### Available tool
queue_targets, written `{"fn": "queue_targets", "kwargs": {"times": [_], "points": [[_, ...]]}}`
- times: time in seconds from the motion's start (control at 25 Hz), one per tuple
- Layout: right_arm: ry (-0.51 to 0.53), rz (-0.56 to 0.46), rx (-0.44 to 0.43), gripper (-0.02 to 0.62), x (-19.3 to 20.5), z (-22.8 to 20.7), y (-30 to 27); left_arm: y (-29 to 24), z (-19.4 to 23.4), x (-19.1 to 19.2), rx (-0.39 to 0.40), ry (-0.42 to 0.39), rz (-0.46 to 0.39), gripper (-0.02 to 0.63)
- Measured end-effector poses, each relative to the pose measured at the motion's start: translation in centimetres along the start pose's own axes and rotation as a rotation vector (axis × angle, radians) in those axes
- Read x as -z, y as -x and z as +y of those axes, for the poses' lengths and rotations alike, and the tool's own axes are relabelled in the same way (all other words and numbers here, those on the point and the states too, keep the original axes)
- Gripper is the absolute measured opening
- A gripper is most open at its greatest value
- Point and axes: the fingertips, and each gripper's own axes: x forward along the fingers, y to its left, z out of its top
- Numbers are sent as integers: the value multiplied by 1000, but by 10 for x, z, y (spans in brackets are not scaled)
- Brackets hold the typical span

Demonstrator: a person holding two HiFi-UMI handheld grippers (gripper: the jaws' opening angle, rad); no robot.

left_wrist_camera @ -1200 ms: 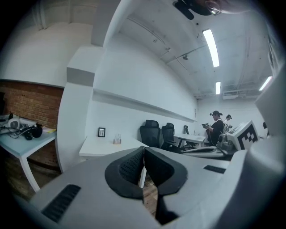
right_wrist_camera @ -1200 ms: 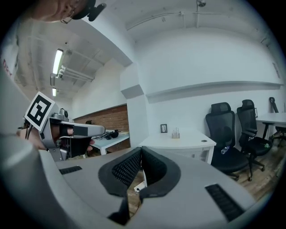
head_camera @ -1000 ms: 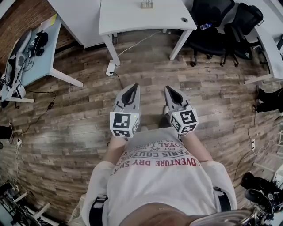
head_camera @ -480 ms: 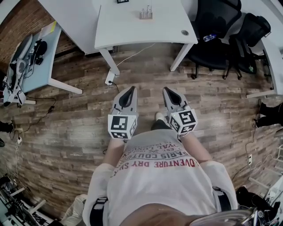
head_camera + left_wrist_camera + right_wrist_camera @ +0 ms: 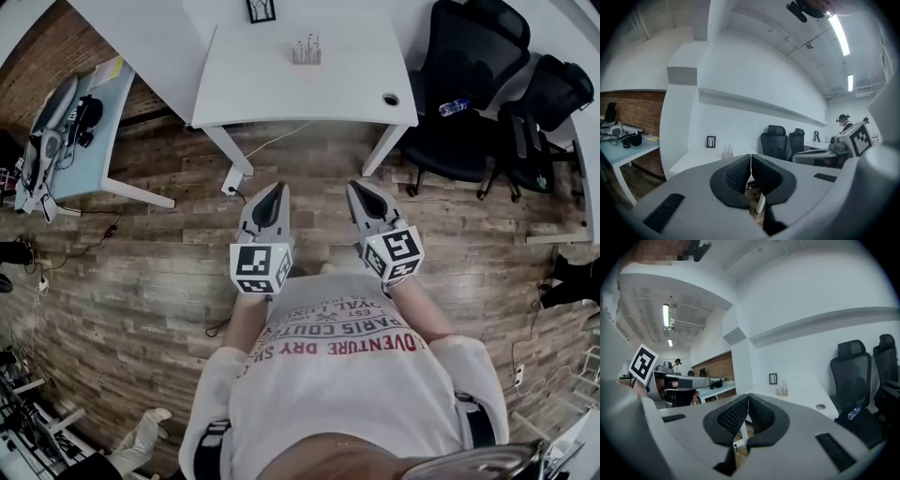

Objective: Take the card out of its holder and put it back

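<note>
We judge the task to be at its very start, with nothing of it done. Our left gripper [image 5: 750,158] has its black ribbed fingers [image 5: 735,174] pressed together with nothing between them. Our right gripper [image 5: 747,398] is closed the same way and is also empty. Both are held out in front of the body, side by side and apart from each other, over the brown wood-plank floor [image 5: 141,234]. They point toward the white rectangular desk [image 5: 272,94].

The task's thing, a small clear holder [image 5: 307,49] with thin upright pieces, stands on that desk near its far edge, well apart from both grippers. It is too small in every view for us to tell whether a card sits in it, so we cannot say how the card lies. Just beyond it, at the back of the desk, is a small black-framed picture [image 5: 262,9]. Black office chairs [image 5: 459,84] stand beside the desk on the right.

As we read it, every step is left to do. We must get within reach of the desk, open one pair of fingers, take hold of the card and draw it out of the holder. The other gripper could steady the holder meanwhile. Then the card has to slide back in and be let go. Neither gripper touches anything at this moment.
</note>
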Motion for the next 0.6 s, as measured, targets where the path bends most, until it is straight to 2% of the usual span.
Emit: {"fn": "queue_targets", "kwargs": {"times": [0.32,0.6], "points": [[-4,15,37,25,2,-55,-26,-66,3,4,16,-10,44,25],[-16,19,110,25,4,-97,-67,-135,21,8,91,-10,65,25]]}}
